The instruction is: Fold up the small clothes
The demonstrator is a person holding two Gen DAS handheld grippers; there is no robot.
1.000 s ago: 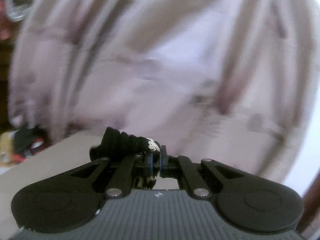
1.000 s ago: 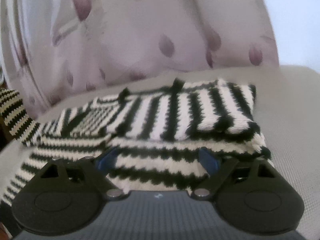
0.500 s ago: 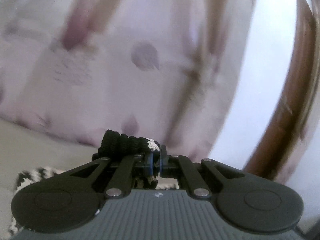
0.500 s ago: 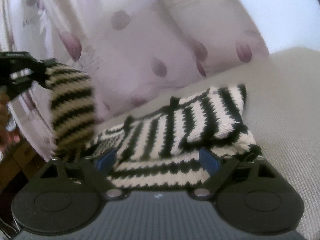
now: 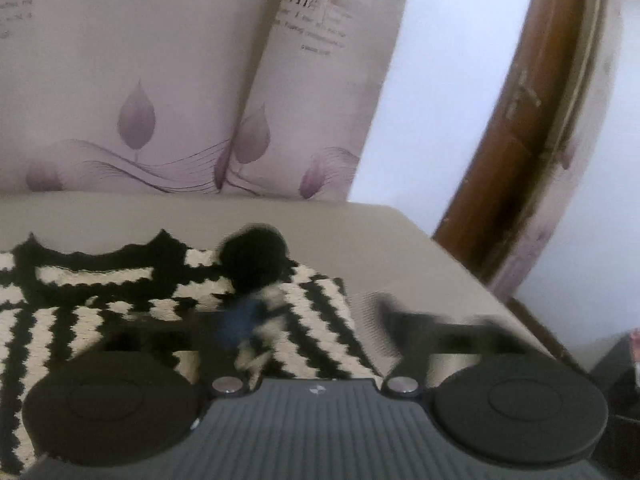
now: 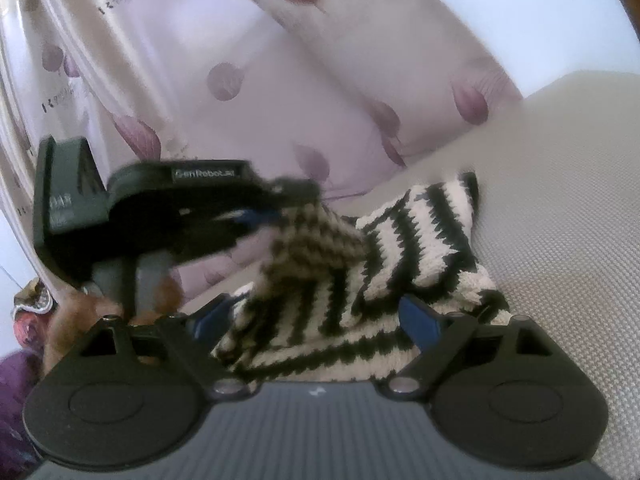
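A black-and-white striped knitted sweater lies partly folded on a beige cushion. My left gripper is low over the sweater's right part, its fingers blurred and spread apart, with the black cuff lying loose just ahead of them. In the right wrist view the left gripper shows at the left, at the end of a raised fold of the sweater. My right gripper is open, its blue-tipped fingers either side of the sweater's near edge.
A pale curtain with purple leaf print hangs right behind the cushion. A curved brown wooden frame stands at the right. The cushion's right edge drops off beside the left gripper. A hand holds the left gripper.
My left gripper carried the sleeve cuff rightward over the sweater and down, and its fingers have spread apart from the shut grip. My right gripper stayed open at the near edge.
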